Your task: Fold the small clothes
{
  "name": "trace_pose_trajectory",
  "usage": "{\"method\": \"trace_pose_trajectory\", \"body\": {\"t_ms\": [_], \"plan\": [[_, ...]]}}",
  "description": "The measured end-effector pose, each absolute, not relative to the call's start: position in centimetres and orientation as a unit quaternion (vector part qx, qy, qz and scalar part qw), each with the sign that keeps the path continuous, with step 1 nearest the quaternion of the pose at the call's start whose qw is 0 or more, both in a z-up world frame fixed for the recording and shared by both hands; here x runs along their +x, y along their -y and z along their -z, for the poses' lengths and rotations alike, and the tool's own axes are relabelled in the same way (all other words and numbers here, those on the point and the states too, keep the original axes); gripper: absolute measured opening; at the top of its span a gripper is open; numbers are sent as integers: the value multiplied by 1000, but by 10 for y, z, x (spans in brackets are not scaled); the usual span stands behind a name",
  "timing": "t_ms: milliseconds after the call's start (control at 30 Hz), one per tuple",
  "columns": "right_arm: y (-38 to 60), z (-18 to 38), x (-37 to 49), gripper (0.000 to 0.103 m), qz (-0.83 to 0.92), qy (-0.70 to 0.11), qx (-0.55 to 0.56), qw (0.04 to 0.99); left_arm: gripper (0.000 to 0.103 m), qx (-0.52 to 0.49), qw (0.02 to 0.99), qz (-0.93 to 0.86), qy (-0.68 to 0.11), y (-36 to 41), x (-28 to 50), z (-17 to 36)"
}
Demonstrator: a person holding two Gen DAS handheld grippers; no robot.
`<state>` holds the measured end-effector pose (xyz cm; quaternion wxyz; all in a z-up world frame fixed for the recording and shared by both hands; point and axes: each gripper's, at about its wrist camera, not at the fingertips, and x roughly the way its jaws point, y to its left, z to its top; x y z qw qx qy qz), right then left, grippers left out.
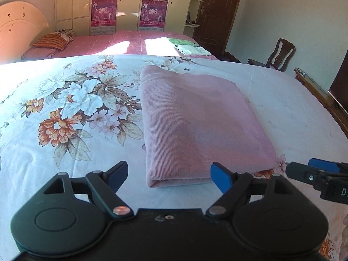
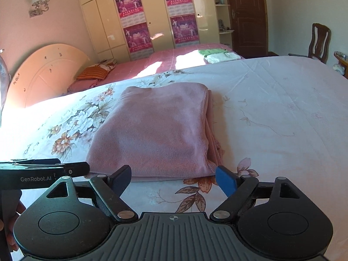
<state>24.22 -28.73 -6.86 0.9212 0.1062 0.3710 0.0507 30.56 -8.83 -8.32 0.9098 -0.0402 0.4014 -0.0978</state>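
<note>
A pink ribbed garment point(image 1: 195, 121) lies folded into a thick rectangle on the floral bed sheet point(image 1: 65, 108). My left gripper point(image 1: 169, 177) hovers open just in front of its near edge, with nothing between the blue pads. In the right wrist view the same pink garment point(image 2: 156, 130) lies ahead, its stacked layers showing along the right side. My right gripper point(image 2: 173, 180) is open above the sheet point(image 2: 282, 119) at the garment's near edge, holding nothing. The right gripper's tip point(image 1: 304, 171) shows at the right edge of the left wrist view.
A second bed with a pink cover point(image 1: 134, 43) stands behind, carrying folded green and white clothes point(image 1: 187, 45) and a striped pillow point(image 1: 52, 41). A wardrobe with posters point(image 2: 152, 21), a dark door point(image 2: 248, 15) and a wooden chair point(image 2: 317, 41) line the far side.
</note>
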Motion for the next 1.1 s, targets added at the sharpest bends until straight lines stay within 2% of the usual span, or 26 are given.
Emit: {"method": "trace_pose_trajectory", "body": {"t_ms": [600, 1100], "plan": [[333, 106, 370, 84, -69, -393, 147, 905, 83, -85, 899, 77, -424, 92, 417, 113], [340, 138, 411, 83, -92, -421, 157, 889, 81, -154, 869, 121, -455, 88, 455, 150]]}}
